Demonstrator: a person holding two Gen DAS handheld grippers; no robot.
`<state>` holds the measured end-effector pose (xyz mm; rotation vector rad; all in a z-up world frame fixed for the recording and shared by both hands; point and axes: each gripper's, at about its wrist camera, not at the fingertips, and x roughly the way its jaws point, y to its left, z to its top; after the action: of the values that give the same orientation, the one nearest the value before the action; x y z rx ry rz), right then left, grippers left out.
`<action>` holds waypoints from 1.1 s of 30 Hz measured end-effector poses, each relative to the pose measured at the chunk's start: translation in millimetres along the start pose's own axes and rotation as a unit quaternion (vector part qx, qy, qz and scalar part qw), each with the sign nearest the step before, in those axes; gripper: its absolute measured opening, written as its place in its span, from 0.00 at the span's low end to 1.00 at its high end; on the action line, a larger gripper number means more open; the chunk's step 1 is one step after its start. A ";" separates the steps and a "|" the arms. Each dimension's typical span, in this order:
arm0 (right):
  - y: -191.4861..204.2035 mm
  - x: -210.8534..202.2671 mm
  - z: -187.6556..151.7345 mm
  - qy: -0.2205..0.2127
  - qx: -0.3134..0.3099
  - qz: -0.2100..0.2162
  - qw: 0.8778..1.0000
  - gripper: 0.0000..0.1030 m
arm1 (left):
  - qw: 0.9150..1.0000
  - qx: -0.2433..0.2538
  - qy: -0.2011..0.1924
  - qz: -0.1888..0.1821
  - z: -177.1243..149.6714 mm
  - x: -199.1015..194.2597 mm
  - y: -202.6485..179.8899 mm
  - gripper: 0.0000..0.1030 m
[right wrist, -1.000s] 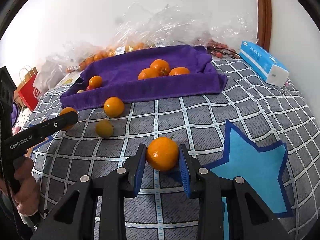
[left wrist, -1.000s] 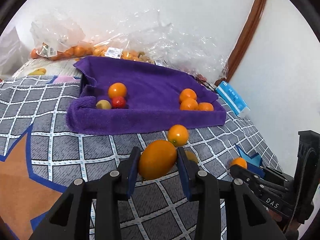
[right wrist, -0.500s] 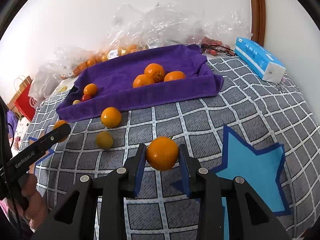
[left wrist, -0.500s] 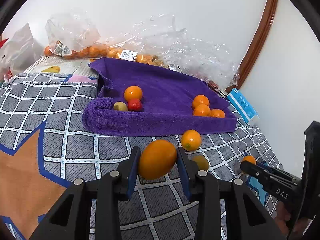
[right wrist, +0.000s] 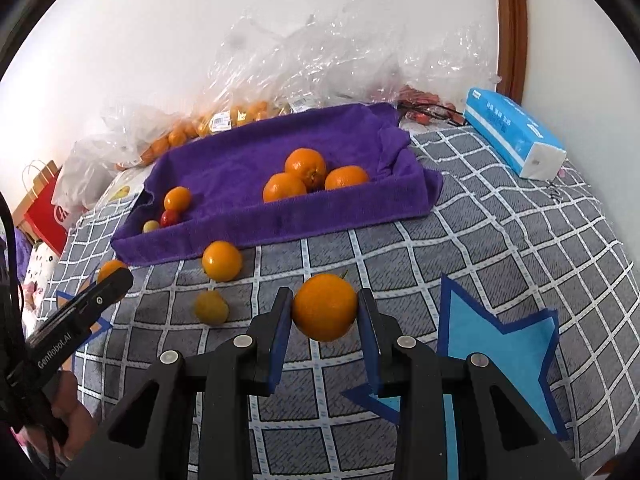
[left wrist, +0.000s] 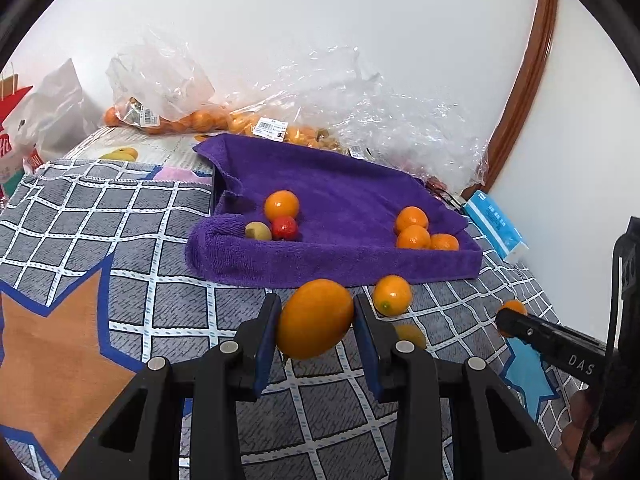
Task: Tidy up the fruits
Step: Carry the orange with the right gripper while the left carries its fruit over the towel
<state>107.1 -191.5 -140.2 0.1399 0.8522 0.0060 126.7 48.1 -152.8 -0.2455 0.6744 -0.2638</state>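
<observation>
My left gripper is shut on an oval orange fruit, held above the mat short of the purple towel-lined tray. My right gripper is shut on a round orange, also above the mat. The tray holds three oranges at its right end, and a small orange, a red fruit and a yellowish fruit at its left end. A loose orange and a yellow fruit lie on the mat in front of the tray.
A checked grey mat with star shapes covers the surface. Plastic bags of oranges lie behind the tray by the wall. A blue tissue pack sits at the right. A red paper bag stands at the far left.
Both grippers have lifted and pulled back a little with their fruit still held. The tray and loose fruit have not moved.
</observation>
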 end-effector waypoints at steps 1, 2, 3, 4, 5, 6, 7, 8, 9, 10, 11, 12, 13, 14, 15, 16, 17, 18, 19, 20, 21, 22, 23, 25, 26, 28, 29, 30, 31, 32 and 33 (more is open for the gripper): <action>0.6 -0.9 1.1 -0.002 0.001 0.000 1.000 0.31 | 1.000 0.000 0.000 0.002 0.0 0.1 -0.3 0.34; 1.3 -1.5 2.2 -0.003 0.002 0.002 1.000 0.31 | 1.000 0.001 0.000 0.004 -0.1 0.4 -0.6 0.34; 1.7 -1.5 3.5 -0.004 0.003 0.004 1.000 0.31 | 1.000 0.002 0.000 0.006 -0.1 0.7 -0.9 0.34; 2.6 -2.3 5.2 -0.006 0.006 0.007 1.000 0.31 | 1.000 0.002 0.001 0.010 0.1 1.1 -0.8 0.34; 3.1 -2.7 6.2 -0.007 0.007 0.010 1.000 0.31 | 1.000 0.002 0.001 0.018 0.4 1.1 -0.4 0.34; 3.6 -2.9 7.2 -0.008 0.009 0.011 1.000 0.31 | 1.000 0.000 0.003 0.023 0.8 1.3 0.9 0.34; 4.2 -3.1 9.1 -0.010 0.011 0.013 1.000 0.31 | 1.000 -0.004 0.007 0.024 1.8 1.9 2.9 0.34; 4.7 -2.8 10.2 -0.011 0.012 0.015 1.000 0.32 | 1.000 -0.008 0.013 0.025 2.8 2.5 5.1 0.34; 5.0 -2.7 11.3 -0.012 0.013 0.016 1.000 0.32 | 0.999 -0.012 0.021 0.029 4.5 2.2 7.5 0.34; 5.5 -2.1 14.0 -0.014 0.012 0.016 1.000 0.31 | 0.999 -0.013 0.022 0.030 6.0 0.8 8.4 0.34; 5.8 -1.6 15.3 -0.015 0.012 0.015 1.000 0.31 | 0.999 -0.013 0.022 0.031 8.6 -2.3 9.3 0.34; 6.3 -1.2 17.7 -0.018 0.011 0.015 1.000 0.31 | 0.999 -0.011 0.018 0.032 12.1 -6.7 9.7 0.34; 6.3 -0.4 20.1 -0.020 0.011 0.016 1.000 0.31 | 0.999 -0.008 0.015 0.034 16.1 -11.0 9.7 0.34; 6.3 0.7 22.7 -0.021 0.010 0.017 1.000 0.31 | 0.999 -0.005 0.011 0.037 21.6 -15.5 9.2 0.34; 6.7 1.6 25.1 -0.023 0.010 0.019 1.000 0.31 | 0.999 -0.001 0.008 0.039 25.9 -18.4 8.9 0.34; 6.6 2.7 27.5 -0.025 0.009 0.020 0.999 0.31 | 0.999 0.004 0.004 0.042 31.1 -21.8 7.8 0.34; 6.8 4.1 30.4 -0.027 0.007 0.019 0.999 0.31 | 0.999 0.009 0.000 0.044 36.9 -24.5 6.9 0.34; 7.4 5.4 32.9 -0.029 0.005 0.017 0.999 0.31 | 0.999 0.014 -0.005 0.047 43.2 -27.1 5.6 0.34; 7.8 6.8 36.8 -0.033 0.002 0.015 0.999 0.31 | 0.999 0.020 -0.009 0.049 49.4 -29.3 4.2 0.34; 7.6 7.5 40.5 -0.036 0.000 0.015 0.999 0.31 | 0.998 0.027 -0.015 0.051 56.2 -31.2 2.4 0.34; 7.3 7.6 43.3 -0.040 -0.001 0.016 0.999 0.31 | 0.998 0.032 -0.019 0.052 61.1 -31.9 0.8 0.34; 7.2 7.4 47.6 -0.046 -0.002 0.017 0.999 0.31 | 0.998 0.038 -0.024 0.054 67.1 -32.7 -0.8 0.34; 7.2 7.4 49.9 -0.050 -0.002 0.017 0.999 0.31 | 0.997 0.040 -0.028 0.054 71.9 -32.9 -1.9 0.34; 6.5 7.6 56.3 -0.058 -0.003 0.016 0.998 0.31 | 0.997 0.043 -0.036 0.051 82.6 -32.0 -3.7 0.34; 6.0 8.0 59.5 -0.062 -0.004 0.016 0.998 0.31 | 0.997 0.043 -0.038 0.049 87.4 -31.1 -5.1 0.34; 5.6 8.5 64.2 -0.067 -0.005 0.017 0.998 0.31 | 0.997 0.044 -0.042 0.047 96.4 -29.0 -8.4 0.34; 5.4 9.2 67.2 -0.070 -0.007 0.016 0.997 0.31 | 0.997 0.044 -0.046 0.046 100.3 -27.7 -10.2 0.34; 5.6 9.7 69.7 -0.072 -0.008 0.016 0.997 0.31 | 0.997 0.045 -0.050 0.044 104.5 -25.9 -12.4 0.34; 5.5 11.1 72.7 -0.074 -0.010 0.015 0.997 0.31 | 0.997 0.044 -0.053 0.041 106.9 -25.4 -14.2 0.34; 5.8 12.7 76.4 -0.077 -0.011 0.015 0.997 0.31 | 0.997 0.043 -0.055 0.039 109.7 -22.7 -15.9 0.34; 6.2 13.9 78.7 -0.080 -0.010 0.015 0.997 0.31 | 0.997 0.041 -0.055 0.037 112.8 -19.5 -17.5 0.34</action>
<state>175.6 -194.0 -98.7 0.1323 0.6906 0.0324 181.6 53.3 -51.0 -0.1552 0.5614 -0.2047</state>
